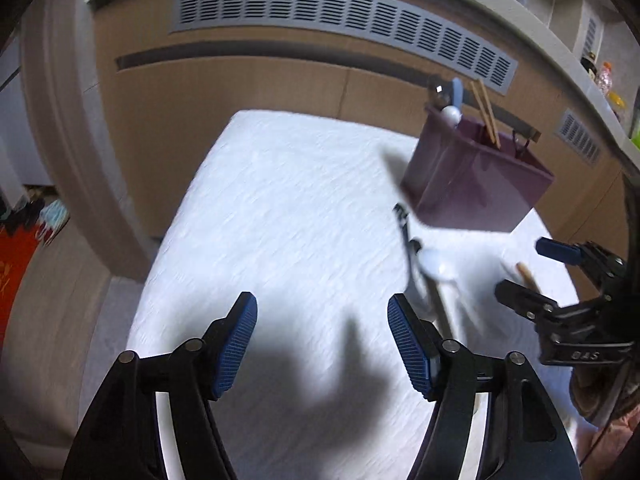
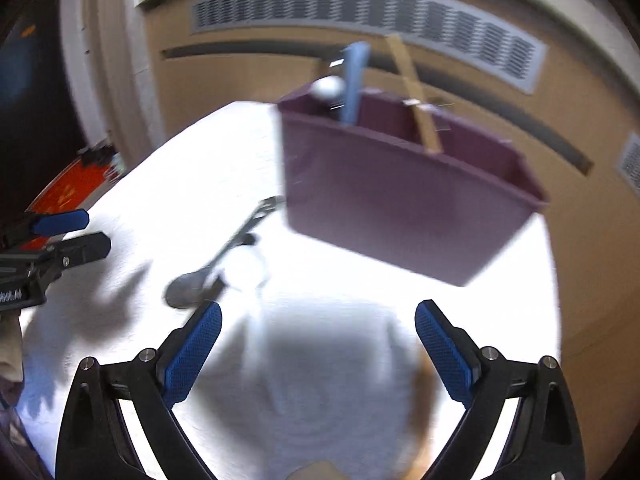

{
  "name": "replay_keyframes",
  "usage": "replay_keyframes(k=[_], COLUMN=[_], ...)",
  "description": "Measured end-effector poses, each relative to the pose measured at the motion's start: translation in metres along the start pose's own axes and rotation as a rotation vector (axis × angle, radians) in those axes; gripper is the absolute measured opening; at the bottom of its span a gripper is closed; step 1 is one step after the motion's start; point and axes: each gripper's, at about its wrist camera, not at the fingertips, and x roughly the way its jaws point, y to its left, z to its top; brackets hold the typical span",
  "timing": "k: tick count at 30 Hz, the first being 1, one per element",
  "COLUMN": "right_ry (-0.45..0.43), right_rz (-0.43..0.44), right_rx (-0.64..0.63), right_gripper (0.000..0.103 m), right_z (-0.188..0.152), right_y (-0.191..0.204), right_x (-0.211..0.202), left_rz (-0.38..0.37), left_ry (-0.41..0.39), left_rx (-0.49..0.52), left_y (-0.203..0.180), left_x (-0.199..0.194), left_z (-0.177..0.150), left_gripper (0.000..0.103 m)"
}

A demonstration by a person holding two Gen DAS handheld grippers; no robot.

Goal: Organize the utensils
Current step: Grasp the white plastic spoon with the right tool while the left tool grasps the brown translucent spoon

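Note:
A purple utensil caddy (image 1: 476, 182) (image 2: 404, 196) stands at the far right of the white cloth, holding a blue utensil (image 2: 354, 80), a white one and wooden chopsticks (image 2: 416, 92). Loose on the cloth lie a metal spoon (image 2: 188, 288) (image 1: 412, 256), a white spoon (image 1: 438, 270) and a wooden chopstick (image 1: 528, 276). My left gripper (image 1: 322, 344) is open and empty above the cloth. My right gripper (image 2: 318, 354) is open and empty; in the left wrist view it (image 1: 532, 268) hovers by the chopstick. Both views are motion-blurred.
The white-clothed table (image 1: 280, 200) sits in front of a wooden cabinet with grey vents (image 1: 340, 12). Floor clutter and a red mat (image 1: 16, 256) lie to the left. Bottles stand on the counter at upper right (image 1: 604, 80).

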Motion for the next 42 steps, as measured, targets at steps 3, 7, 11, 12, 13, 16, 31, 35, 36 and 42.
replay_keyframes(k=[3,7,11,12,13,16,31,35,36,42], right_ry=[-0.016,0.032,0.057,0.060,0.067,0.086,-0.021,-0.044,-0.052,-0.086], right_rz=[0.013,0.046,0.033,0.038,0.054,0.088,0.000,-0.053,-0.061,-0.089], right_rx=[-0.031,-0.065,-0.038,-0.027,-0.014,-0.008,0.208,0.274,0.292,0.348], right_gripper=[0.094,0.058,0.055,0.055,0.049,0.031,0.031,0.031,0.031,0.031], right_z=[0.005,0.015,0.025,0.027,0.028,0.026,-0.051,-0.078,-0.084,-0.107], right_y=[0.017,0.033,0.033,0.031,0.030,0.032,-0.034,-0.049,-0.055,-0.068], right_x=[0.013,0.037,0.058,0.061,0.062,0.055,-0.054,-0.070,-0.074,-0.083], left_rz=[0.007,-0.003,-0.033,-0.038,-0.041,-0.051,-0.213,-0.147,-0.135,-0.049], left_ry=[-0.002,0.007,0.020,0.023,0.027,0.040,0.015,0.055,0.066,0.111], left_rx=[-0.014,-0.034,-0.054,-0.055,-0.052,-0.041,0.193,0.195,0.181,0.111], left_y=[0.011,0.017,0.023,0.023,0.023,0.018,-0.075,-0.103,-0.107,-0.113], left_x=[-0.007,-0.009,-0.009,-0.009,-0.008,-0.004,-0.011,-0.007,-0.004,0.014], left_z=[-0.012,-0.015,-0.019,-0.020,-0.021,-0.021,-0.044,-0.055,-0.055,-0.050], left_gripper=[0.072,0.073,0.073,0.073,0.073,0.073,0.073,0.073,0.072,0.068])
